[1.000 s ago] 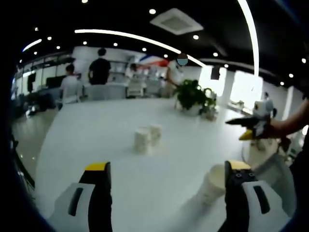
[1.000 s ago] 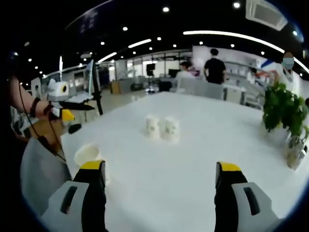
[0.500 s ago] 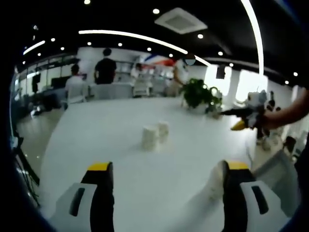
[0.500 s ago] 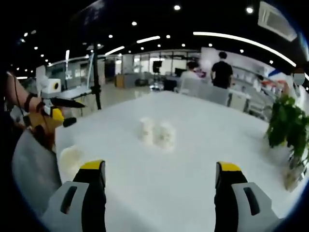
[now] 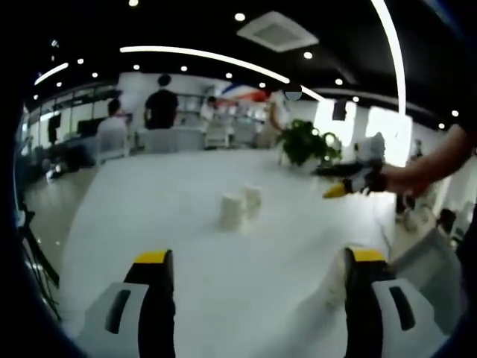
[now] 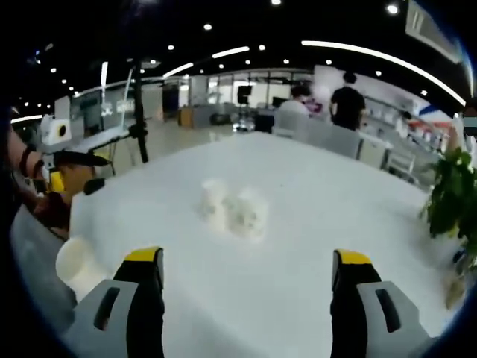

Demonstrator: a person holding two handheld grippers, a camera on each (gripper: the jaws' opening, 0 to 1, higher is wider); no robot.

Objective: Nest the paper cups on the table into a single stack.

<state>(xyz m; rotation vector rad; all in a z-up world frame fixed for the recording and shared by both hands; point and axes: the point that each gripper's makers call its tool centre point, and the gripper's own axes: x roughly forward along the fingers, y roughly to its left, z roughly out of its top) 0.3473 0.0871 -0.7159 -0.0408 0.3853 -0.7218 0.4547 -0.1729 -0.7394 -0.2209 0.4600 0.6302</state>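
Observation:
Two white paper cups stand side by side in the middle of the white table [image 5: 164,194], one [image 5: 232,210] nearer and one [image 5: 253,199] just behind it. A third cup [image 5: 332,277] stands close to me, partly hidden behind my left gripper's right jaw. My left gripper [image 5: 259,257] is open and holds nothing. My right gripper [image 5: 344,183], held out by a hand, hangs above the table to the right of the pair. In the right gripper view the pair [image 6: 214,201] [image 6: 250,213] lies ahead of the open, unladen right gripper [image 6: 247,257]; the third cup [image 6: 77,261] sits at lower left, under the left gripper [image 6: 65,159].
A potted plant [image 5: 304,142] stands at the table's far side, also visible as the plant [image 6: 455,195] at the right. A tripod [image 6: 138,112] stands beyond the table's left edge. People and chairs are in the background. The table's near edge [image 5: 417,253] runs close on the right.
The right gripper has moved in over the table towards the pair of cups, which look larger in its view. The left gripper has scarcely moved. No cup has shifted.

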